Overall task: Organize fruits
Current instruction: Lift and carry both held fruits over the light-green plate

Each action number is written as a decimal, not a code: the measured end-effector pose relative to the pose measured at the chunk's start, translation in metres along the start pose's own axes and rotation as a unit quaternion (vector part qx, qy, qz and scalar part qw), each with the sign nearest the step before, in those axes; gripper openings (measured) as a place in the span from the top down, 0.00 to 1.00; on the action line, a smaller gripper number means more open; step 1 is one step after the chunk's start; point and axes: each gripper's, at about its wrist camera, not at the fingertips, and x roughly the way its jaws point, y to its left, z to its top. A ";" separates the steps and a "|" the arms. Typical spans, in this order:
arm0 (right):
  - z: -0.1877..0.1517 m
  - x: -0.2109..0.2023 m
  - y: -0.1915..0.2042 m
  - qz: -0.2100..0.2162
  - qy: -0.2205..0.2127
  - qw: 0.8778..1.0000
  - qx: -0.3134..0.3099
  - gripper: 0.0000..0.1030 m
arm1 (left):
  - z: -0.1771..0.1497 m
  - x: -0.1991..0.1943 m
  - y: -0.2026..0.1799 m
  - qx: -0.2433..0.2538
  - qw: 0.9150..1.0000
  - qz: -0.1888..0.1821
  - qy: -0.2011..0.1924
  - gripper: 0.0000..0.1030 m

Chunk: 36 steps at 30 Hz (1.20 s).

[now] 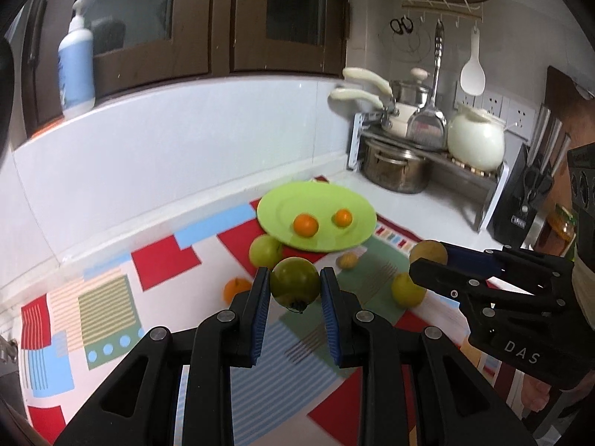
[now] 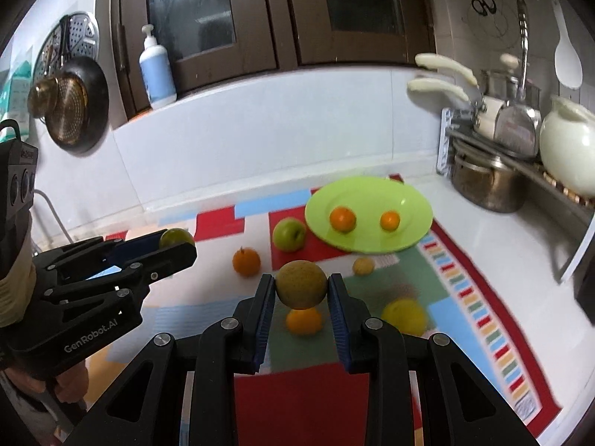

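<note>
Currently:
Plated: two oranges (image 1: 305, 224) sitting on plate (image 1: 282, 197), beyond both jaws.
Left gripper (image 1: 295, 290): gripping green fruit (image 1: 295, 284).
Right gripper (image 2: 301, 291): gripping brown fruit (image 2: 301, 284).
Remaining: five lying loose on mat (image 2: 483, 297).

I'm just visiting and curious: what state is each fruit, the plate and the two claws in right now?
Left gripper: shut on green fruit, lifted.
Right gripper: shut on tan fruit, lifted.
Green plate: holds two oranges.
Green apple: on the mat, beside the plate.
</note>
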 end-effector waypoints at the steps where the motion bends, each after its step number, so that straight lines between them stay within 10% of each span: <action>1: 0.005 -0.001 -0.004 -0.001 -0.003 1.000 -0.004 0.71 | 0.004 0.001 -0.002 0.000 1.000 0.001 -0.002 0.73; 36: 0.128 0.093 -0.112 0.013 -0.014 1.000 -0.003 0.71 | 0.128 0.133 -0.024 0.012 1.000 0.001 0.007 0.73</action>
